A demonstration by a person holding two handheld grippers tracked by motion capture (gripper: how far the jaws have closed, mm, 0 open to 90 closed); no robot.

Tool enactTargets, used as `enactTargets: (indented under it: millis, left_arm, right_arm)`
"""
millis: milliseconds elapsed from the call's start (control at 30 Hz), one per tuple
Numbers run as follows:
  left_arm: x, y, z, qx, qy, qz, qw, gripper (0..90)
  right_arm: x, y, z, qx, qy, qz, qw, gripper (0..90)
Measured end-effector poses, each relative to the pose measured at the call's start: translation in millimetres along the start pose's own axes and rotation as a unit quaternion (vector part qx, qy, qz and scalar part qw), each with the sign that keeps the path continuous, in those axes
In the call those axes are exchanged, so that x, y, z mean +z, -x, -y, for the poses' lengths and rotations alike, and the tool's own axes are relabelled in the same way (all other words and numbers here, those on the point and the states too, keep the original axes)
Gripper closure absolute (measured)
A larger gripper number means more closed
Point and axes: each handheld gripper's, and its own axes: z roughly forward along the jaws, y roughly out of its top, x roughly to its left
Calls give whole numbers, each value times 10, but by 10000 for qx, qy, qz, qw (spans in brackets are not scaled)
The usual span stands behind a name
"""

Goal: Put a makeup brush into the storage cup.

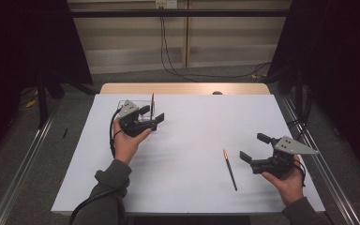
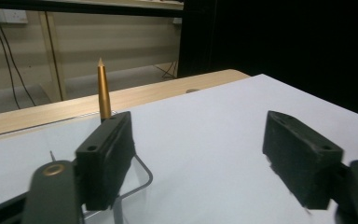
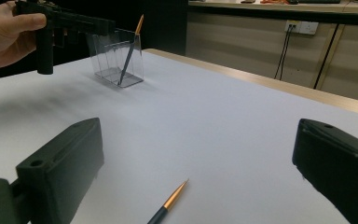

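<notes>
A clear plastic holder point(image 1: 127, 104) stands at the far left of the white table point(image 1: 187, 126), with one pencil point(image 1: 153, 100) upright in it, gold tip up. My left gripper point(image 1: 152, 114) hovers open just in front of the holder, nothing between its jaws. In the left gripper view the pencil's gold tip point(image 2: 104, 88) rises behind the left jaw. A second dark pencil point(image 1: 230, 169) lies flat on the table at the near right. My right gripper point(image 1: 254, 147) is open just to its right. The right gripper view shows this pencil point(image 3: 170, 203) between the jaws, and the holder point(image 3: 116, 58) far off.
A bare wooden strip point(image 1: 183, 88) runs along the table's far edge. Metal rails point(image 1: 26, 164) flank the table on the floor. Cables point(image 1: 168, 56) hang by the back wall. The person's left hand point(image 3: 4, 32) appears at the top left of the right gripper view.
</notes>
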Motion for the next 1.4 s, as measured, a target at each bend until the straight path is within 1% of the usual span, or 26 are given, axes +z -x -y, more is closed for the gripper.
enactTargets:
  millis: [33, 100, 133, 233, 367, 433, 467, 533, 667, 700, 767, 833, 933, 967, 1000, 1033, 1067, 1100, 1133, 1167, 1233, 1267, 1300, 1333, 1367, 1400]
  left_arm:
    - [-4, -4, 0, 77, -32, -17, 10000, 211]
    - [2, -3, 3, 95, -74, 80, 9999, 173]
    - [2, 7, 7, 140, -83, -4, 9999, 155]
    - [0, 2, 9, 161, -51, 9, 9999, 120]
    - [-8, -4, 23, 62, -41, 71, 9999, 73]
    - [-19, -7, 25, 65, -87, 3, 9999, 60]
    - [-23, -14, 27, 71, -54, 64, 9999, 54]
    - [-35, -9, 26, 43, -64, 29, 10000, 39]
    - [-65, -28, 21, 186, -125, 74, 9997, 8]
    - [-72, -23, 23, 127, -99, 38, 9999, 4]
    - [-92, -34, 27, 182, -95, 117, 9997, 0]
    - [-112, -30, 34, 221, -90, 106, 9997, 0]
    - [-148, -19, 42, 204, -42, 199, 9996, 0]
    - [-154, -24, 47, 223, 1, 321, 9992, 0]
    - [-163, -3, 49, 175, 8, 248, 9995, 0]
    - [-178, -10, 48, 285, -30, 293, 9992, 0]
    - [-186, 3, 51, 251, -37, 278, 9993, 0]
    - [-203, -8, 48, 382, -105, 304, 9988, 0]
    - [-202, 13, 58, 279, -41, 300, 9992, 0]
    - [-216, 2, 58, 352, -70, 342, 9988, 0]
    - [-235, 12, 67, 336, -60, 326, 9989, 0]
    - [-245, 5, 73, 334, -53, 432, 9985, 0]
    - [-255, 10, 77, 348, -64, 402, 9986, 0]
    - [-263, 3, 85, 366, -51, 473, 9982, 0]
    - [-272, 18, 91, 322, -64, 395, 9987, 0]
    - [-278, 8, 98, 344, -52, 470, 9983, 0]
  right_arm:
    - [-2, 0, -2, -7, -10, 1, 10000, 15]
    - [-3, 2, -3, -35, -13, -2, 10000, 15]
    - [-2, 0, -3, -13, -8, -1, 10000, 15]
    - [-1, -1, 0, -10, -14, -2, 10000, 15]
    - [-1, 1, -1, -14, -9, 3, 10000, 15]
    - [0, 1, -1, -16, -19, 7, 10000, 15]
    - [0, 1, 0, -15, -20, 6, 10000, 15]
    - [-1, 0, -1, -14, -20, 8, 10000, 15]
    - [-1, 1, -1, -12, -20, 9, 10000, 15]
    - [-1, 0, 0, -7, -23, 9, 10000, 15]
    - [-3, -1, -1, -10, -21, 2, 10000, 15]
    - [-4, -1, -1, -10, -21, 7, 10000, 15]
    - [-5, 0, 3, 1, -22, 20, 10000, 15]
    - [-6, 1, 3, -4, -26, 26, 10000, 15]
    - [-9, 2, 4, 12, -40, 25, 10000, 15]
    - [-8, 1, 5, 16, -34, 40, 10000, 15]
    - [-7, 3, 6, 12, -29, 43, 10000, 15]
    - [-8, 1, 7, 20, -28, 51, 10000, 15]
    - [-9, 1, 8, 16, -30, 53, 10000, 15]
    - [-9, 2, 9, 10, -39, 53, 10000, 15]
    - [-11, 4, 12, 13, -37, 56, 10000, 14]
    - [-14, 5, 12, 8, -36, 52, 10000, 15]
    - [-16, 6, 13, 8, -35, 43, 10000, 15]
    - [-18, 6, 14, 6, -37, 43, 10000, 15]
    - [-21, 5, 15, 13, -43, 48, 10000, 14]
    - [-23, 5, 17, 19, -44, 49, 10000, 14]
